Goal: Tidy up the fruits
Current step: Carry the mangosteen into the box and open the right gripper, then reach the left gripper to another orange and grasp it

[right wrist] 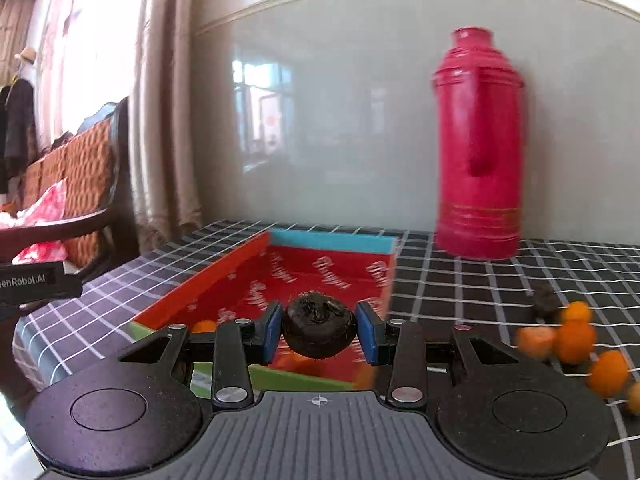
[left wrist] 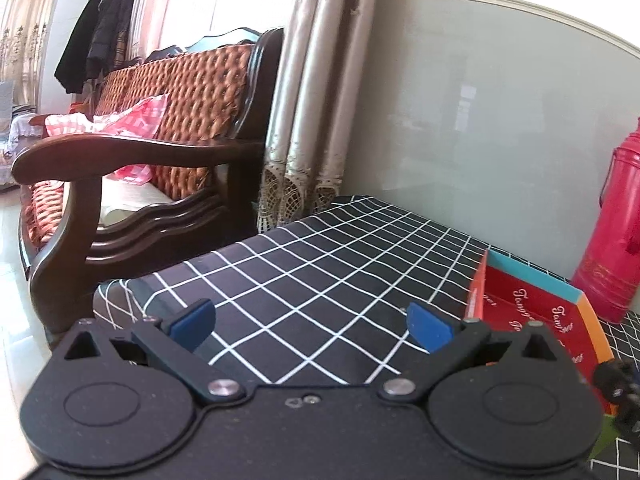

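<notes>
In the left wrist view the red flask is cut by the right edge, its top and far side lost. In front of the flask, the red tray has its near end hidden behind the left gripper. In the right wrist view the flask is smeared by motion blur. Right of the flask, the orange fruits are blurred, the last one cut by the edge, and a dark lump there is perhaps a second dark fruit. The tray's near corner and a small orange fruit lie partly behind the right gripper.
</notes>
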